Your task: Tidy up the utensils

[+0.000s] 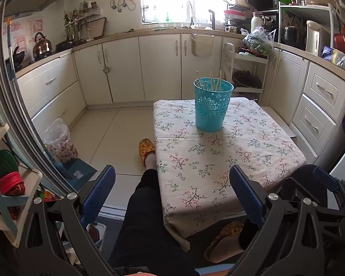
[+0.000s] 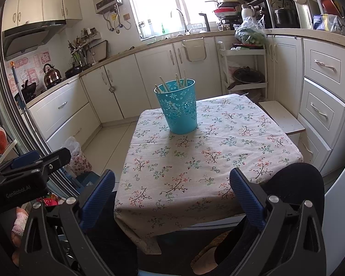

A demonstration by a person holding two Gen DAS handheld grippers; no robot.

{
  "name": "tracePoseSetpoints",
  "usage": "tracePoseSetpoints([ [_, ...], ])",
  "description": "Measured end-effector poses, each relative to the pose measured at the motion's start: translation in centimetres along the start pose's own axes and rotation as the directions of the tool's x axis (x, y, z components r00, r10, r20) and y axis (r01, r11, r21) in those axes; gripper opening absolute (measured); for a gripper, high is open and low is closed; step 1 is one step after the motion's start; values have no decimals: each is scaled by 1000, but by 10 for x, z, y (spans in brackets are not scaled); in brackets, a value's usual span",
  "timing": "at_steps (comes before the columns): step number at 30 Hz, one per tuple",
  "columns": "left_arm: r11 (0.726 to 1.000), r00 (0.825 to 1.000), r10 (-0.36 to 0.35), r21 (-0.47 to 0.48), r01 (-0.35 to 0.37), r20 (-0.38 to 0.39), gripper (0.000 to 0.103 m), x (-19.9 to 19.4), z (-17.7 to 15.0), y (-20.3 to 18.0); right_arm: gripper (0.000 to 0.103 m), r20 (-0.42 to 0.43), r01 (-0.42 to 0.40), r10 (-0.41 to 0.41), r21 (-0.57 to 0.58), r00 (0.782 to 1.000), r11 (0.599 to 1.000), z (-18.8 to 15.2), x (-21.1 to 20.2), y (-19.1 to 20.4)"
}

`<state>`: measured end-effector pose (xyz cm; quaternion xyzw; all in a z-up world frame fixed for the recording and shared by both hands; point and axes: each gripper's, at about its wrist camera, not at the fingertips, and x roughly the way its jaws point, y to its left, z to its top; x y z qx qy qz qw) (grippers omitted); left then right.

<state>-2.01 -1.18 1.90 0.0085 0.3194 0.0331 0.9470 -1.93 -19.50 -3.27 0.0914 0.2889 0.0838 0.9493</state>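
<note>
A turquoise perforated bin (image 1: 211, 105) stands upright at the far side of a small table with a floral cloth (image 1: 218, 161). Several pale chopsticks (image 1: 212, 80) stick up inside it. The bin (image 2: 178, 107), chopsticks (image 2: 172, 81) and cloth (image 2: 195, 161) also show in the right wrist view. My left gripper (image 1: 172, 191) is open and empty, held back at the table's near left edge, above my leg. My right gripper (image 2: 172, 193) is open and empty over the near edge of the table. Both are well short of the bin.
Cream kitchen cabinets (image 1: 126, 69) run along the far and right walls. A white low stool (image 2: 281, 116) stands right of the table. A bagged waste bin (image 1: 61, 141) sits on the floor at left. A shelf rack (image 1: 7, 184) is close at left. My slippered foot (image 1: 146, 149) rests beside the table.
</note>
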Motion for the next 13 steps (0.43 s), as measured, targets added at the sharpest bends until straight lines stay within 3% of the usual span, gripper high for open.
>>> tracePoseSetpoints([
  [13, 999, 999, -39, -1, 39, -32, 95, 9, -2, 0, 95, 35, -16, 16, 8, 999, 1000, 2, -1, -8],
])
